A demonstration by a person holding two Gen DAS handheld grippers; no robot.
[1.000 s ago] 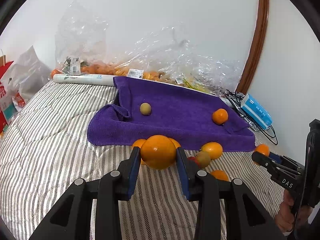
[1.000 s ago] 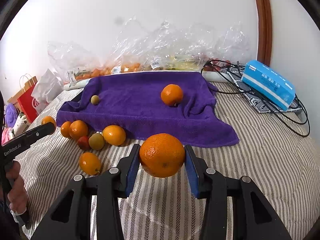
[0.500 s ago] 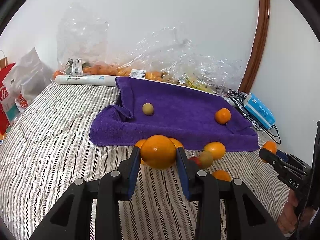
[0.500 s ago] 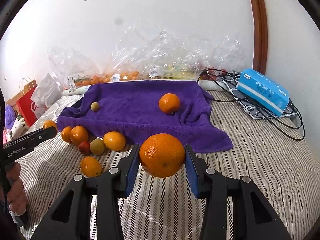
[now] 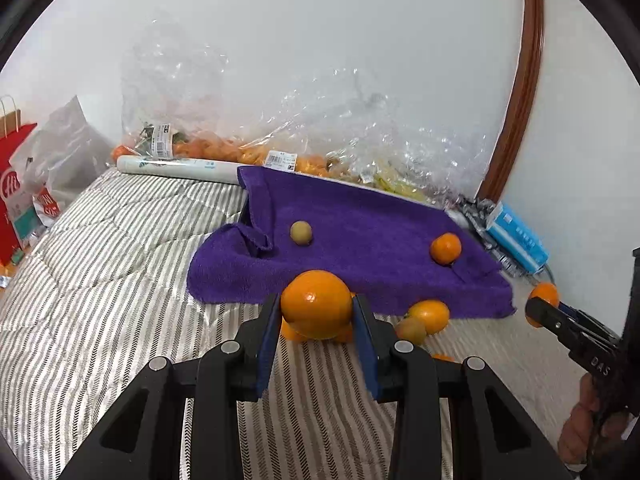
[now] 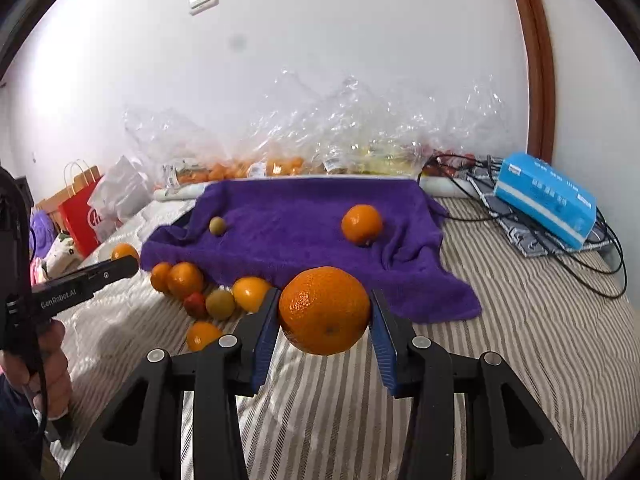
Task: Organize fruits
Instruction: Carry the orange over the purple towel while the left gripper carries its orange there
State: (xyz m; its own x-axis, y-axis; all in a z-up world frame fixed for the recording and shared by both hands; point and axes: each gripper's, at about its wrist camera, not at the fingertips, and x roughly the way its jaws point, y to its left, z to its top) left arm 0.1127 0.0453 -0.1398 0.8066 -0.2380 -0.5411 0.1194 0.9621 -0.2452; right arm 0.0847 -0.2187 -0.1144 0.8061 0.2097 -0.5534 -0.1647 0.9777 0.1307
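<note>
My left gripper (image 5: 316, 316) is shut on a smooth orange (image 5: 317, 303), held above the striped bed. My right gripper (image 6: 324, 320) is shut on a larger, pebbly orange (image 6: 324, 310). A purple towel (image 6: 296, 236) lies ahead on the bed; on it rest a small green-brown fruit (image 6: 217, 225) at the left and an orange (image 6: 361, 224) at the right. Several loose fruits (image 6: 218, 303) cluster on the bedcover at the towel's near left edge. In the left wrist view the right gripper (image 5: 538, 311) shows at the right edge, its orange (image 5: 544, 294) partly hidden.
Clear plastic bags of fruit (image 6: 256, 160) line the wall behind the towel. A blue tissue box (image 6: 546, 196) and black cables (image 6: 576, 256) lie at the right. A red paper bag (image 6: 82, 216) and white bags stand at the left. A white roll (image 5: 176, 168) lies behind the towel.
Both views have tilted up slightly, so the towel and fruits sit a little lower in frame. Both oranges stay gripped as before.
</note>
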